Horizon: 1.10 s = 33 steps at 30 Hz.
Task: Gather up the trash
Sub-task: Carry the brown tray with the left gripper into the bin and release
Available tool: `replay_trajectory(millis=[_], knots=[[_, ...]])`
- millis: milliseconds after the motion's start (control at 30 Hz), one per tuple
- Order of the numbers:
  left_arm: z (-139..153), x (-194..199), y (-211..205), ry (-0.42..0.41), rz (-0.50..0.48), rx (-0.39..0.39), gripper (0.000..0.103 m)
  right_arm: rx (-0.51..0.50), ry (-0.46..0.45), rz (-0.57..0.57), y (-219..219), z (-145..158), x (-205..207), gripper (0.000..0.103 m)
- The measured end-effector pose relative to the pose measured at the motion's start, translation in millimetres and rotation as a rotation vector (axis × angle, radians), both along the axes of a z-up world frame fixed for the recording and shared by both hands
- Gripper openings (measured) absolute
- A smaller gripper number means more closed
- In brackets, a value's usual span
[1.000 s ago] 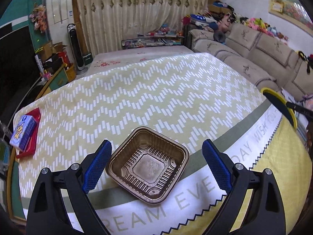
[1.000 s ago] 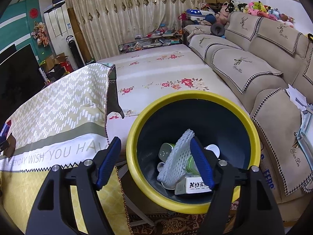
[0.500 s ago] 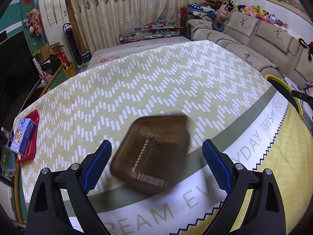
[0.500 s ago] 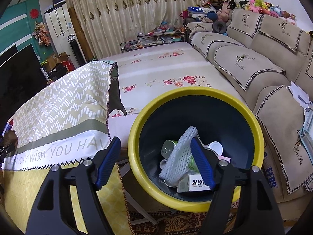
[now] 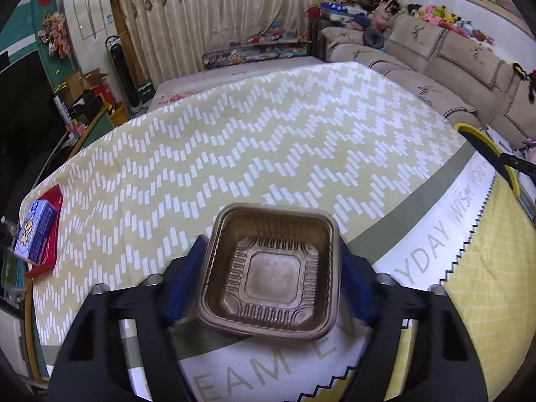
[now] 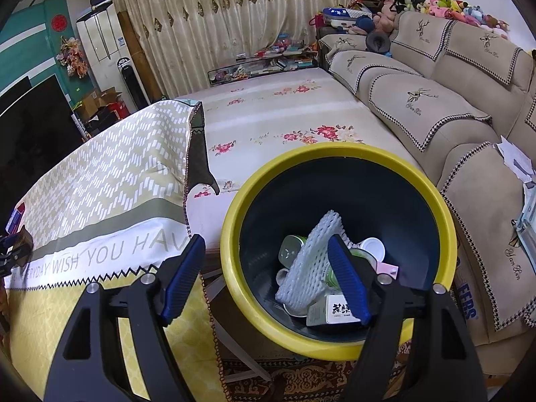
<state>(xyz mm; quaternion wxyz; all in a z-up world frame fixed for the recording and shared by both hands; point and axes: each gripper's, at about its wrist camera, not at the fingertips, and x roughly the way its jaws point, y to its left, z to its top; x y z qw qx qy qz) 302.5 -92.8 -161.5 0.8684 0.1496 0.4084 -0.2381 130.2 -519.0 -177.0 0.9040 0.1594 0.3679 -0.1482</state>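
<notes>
A brown square plastic tray point(image 5: 271, 268) sits between the blue pads of my left gripper point(image 5: 268, 278), which is shut on its two sides above the zigzag tablecloth point(image 5: 234, 140). My right gripper point(image 6: 264, 278) is open and empty, held over the near rim of a yellow-rimmed dark bin point(image 6: 335, 164). Inside the bin lie a white foam net point(image 6: 311, 264), a clear cup point(image 6: 289, 251), a white lid point(image 6: 372, 246) and a small carton point(image 6: 338, 310). The bin's rim also shows at the right edge of the left wrist view point(image 5: 489, 154).
A blue box point(image 5: 35, 231) rests on a red tray point(image 5: 50, 221) at the table's left edge. A beige sofa point(image 6: 435, 100) runs along the right. A floral-covered surface point(image 6: 284, 117) lies beyond the bin. A black TV point(image 6: 30, 120) stands at left.
My left gripper has closed from wide open onto the brown tray, which tipped and shifted as it was taken. My right gripper has stayed open over the bin.
</notes>
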Motion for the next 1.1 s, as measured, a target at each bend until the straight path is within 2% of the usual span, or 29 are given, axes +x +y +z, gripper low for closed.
replay_trajectory(millis=[167,267,367,600,667,867,1100], knots=[[15,-16,-10,-0.038,-0.007,-0.009,0.069,0.025,-0.026,0.008,-1,7,-7,0.071],[34,-35,-28,-0.088,-0.024,-0.018,0.069,0.011,-0.053,0.006,-3,17,-17,0.071],[55,-55,-51,-0.109,-0.056,-0.059,0.069,-0.011,-0.074,0.003,-7,27,-30,0.071],[85,-95,-150,-0.078,-0.209,-0.155,0.069,-0.142,-0.125,-0.044,-21,57,-80,0.076],[86,-101,-183,-0.051,-0.268,-0.173,0.069,-0.16,-0.144,-0.071,-28,63,-97,0.076],[72,-115,-303,0.028,-0.435,-0.162,0.069,-0.194,-0.177,-0.14,-47,72,-137,0.079],[33,-102,-397,0.088,-0.456,-0.098,0.071,-0.196,-0.191,-0.212,-67,71,-169,0.08]])
